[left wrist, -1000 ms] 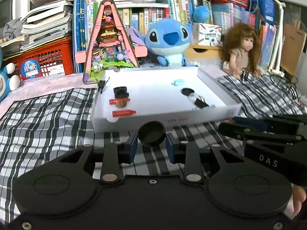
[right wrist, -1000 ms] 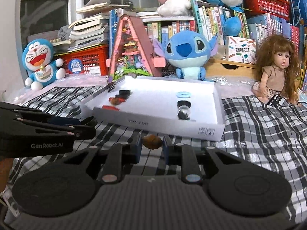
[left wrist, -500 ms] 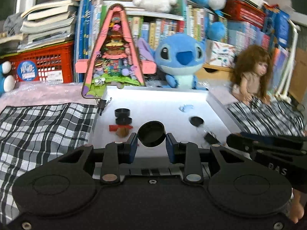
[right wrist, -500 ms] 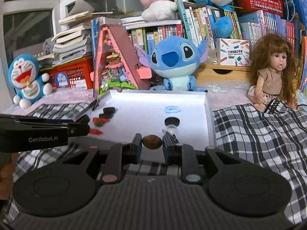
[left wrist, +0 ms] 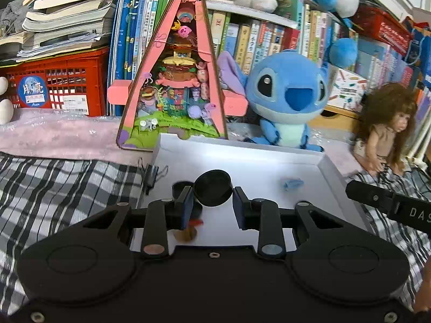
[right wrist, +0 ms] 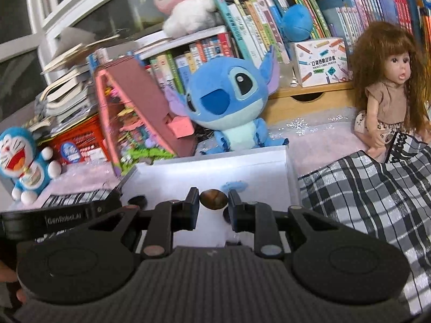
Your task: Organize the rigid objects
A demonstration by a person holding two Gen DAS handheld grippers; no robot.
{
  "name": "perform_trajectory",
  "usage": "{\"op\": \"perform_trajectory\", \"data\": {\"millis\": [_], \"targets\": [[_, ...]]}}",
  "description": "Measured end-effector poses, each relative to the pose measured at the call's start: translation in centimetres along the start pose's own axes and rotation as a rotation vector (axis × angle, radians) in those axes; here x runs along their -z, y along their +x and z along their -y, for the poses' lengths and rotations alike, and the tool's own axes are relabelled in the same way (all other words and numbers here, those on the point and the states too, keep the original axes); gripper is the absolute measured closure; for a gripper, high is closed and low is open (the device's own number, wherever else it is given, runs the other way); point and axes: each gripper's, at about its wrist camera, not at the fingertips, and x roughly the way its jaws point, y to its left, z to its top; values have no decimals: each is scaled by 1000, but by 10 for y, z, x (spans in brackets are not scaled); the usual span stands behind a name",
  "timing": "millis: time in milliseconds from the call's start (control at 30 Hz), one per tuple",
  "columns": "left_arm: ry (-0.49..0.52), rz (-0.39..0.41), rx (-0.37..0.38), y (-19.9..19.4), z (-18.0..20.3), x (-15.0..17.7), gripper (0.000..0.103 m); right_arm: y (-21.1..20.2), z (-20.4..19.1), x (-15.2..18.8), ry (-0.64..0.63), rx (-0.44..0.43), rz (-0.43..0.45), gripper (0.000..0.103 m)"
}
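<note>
Firstly, in the left wrist view, the left gripper [left wrist: 212,200] was seen clamped on a round black lid [left wrist: 212,191], which was held above the white tray [left wrist: 332,169]. A small blue piece [left wrist: 293,183] was seen lying on the tray floor, and the right gripper's finger [left wrist: 388,202] was visible at the right edge.

Next, in the right wrist view, the right gripper [right wrist: 214,202] was seen clamped on a small brown nut [right wrist: 214,199], held over the same tray [right wrist: 289,167]. The left gripper's arm [right wrist: 62,216] was seen at the left.
</note>
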Motion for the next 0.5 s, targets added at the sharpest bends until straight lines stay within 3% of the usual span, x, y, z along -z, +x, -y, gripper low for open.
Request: {"op": "perform_trajectory", "data": {"millis": [200, 500], "targets": [[-62, -44, -3, 27, -5, -2, 73, 33, 2, -10, 12, 16, -67, 75], [0, -75, -25, 52, -4, -16, 73, 69, 1, -2, -12, 62, -138, 75]]}}
